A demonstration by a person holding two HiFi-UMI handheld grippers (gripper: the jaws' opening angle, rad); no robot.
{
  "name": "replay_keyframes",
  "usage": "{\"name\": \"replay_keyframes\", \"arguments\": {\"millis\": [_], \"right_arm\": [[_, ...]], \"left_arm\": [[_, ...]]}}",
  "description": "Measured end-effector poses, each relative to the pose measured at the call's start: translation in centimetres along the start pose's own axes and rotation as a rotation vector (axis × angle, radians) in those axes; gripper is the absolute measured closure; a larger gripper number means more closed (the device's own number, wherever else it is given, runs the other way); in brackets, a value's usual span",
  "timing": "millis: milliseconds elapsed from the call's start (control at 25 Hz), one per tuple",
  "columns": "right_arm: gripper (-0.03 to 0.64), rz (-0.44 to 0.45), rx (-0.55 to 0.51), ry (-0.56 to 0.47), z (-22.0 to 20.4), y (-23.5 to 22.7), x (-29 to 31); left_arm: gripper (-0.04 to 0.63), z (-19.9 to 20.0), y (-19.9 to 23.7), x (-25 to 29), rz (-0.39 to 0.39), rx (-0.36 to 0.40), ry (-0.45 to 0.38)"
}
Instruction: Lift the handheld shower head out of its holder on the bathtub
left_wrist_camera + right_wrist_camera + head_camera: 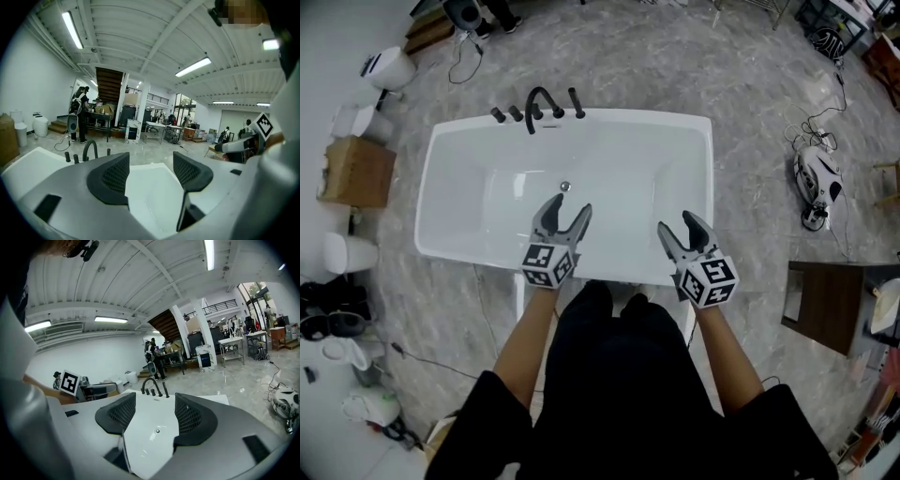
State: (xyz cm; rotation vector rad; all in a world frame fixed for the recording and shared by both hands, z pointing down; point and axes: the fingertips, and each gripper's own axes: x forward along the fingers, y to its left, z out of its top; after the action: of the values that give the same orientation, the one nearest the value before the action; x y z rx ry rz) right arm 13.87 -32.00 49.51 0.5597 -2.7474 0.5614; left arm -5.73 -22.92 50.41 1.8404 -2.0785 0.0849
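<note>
Both your grippers hang over the near rim of the white bathtub, low in the centre of the head view, and by the look of it the job has not begun. Your left gripper has its jaws spread wide with only the tub's bare basin between them. Your right gripper is just as wide and just as empty, and its own view looks through the gap at the drain.

The handheld shower head looks to be the slim dark upright at the right end of the fixture row on the far rim, upper centre of the frame. It stands just beside the arched spout. At this size I can't be sure it isn't one more of the knobs, so check before you close on it.

What could go wrong from here:
- **Reach:** the fixtures sit well apart from both grippers, across the whole tub. A long lean could bring you in at a slant, and a slanted grip on a thin handle is likely to slip.
- **Crowding:** the spout and knobs are packed close, so a wide jaw coming in carelessly may knock or catch a neighbour.
- **Lift direction:** if you pull sideways rather than straight up, the head may bind in its holder, and any hose below could drag against the lift.
</note>
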Motion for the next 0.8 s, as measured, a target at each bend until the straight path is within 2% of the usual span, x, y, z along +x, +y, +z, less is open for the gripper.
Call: {"name": "replay_keyframes", "arguments": {"millis": [240, 520, 640, 800], "right_arm": [[0.388, -0.047, 0.010, -0.001, 1.2, 0.8, 3.1], [0.388, -0.053, 0.024, -0.030, 2.6, 1.6, 9.1], [0.388, -0.060, 0.000, 0.011, 1.2, 1.1, 11.8], [0.387, -0.068, -0.056, 0.044, 0.1, -0.4, 15.9]], "left_arm": [[0.325, 0.5, 4.0, 2.9, -0.035, -0.001, 0.002], [0.325, 1.6, 7.7, 7.0, -0.072, 0.011, -0.013], [0.327, -0.6, 8.9, 9.2, -0.088, 0.001, 0.010], [0.327, -4.0, 11.2, 13.7, -0.087, 0.044, 0.046]]}}
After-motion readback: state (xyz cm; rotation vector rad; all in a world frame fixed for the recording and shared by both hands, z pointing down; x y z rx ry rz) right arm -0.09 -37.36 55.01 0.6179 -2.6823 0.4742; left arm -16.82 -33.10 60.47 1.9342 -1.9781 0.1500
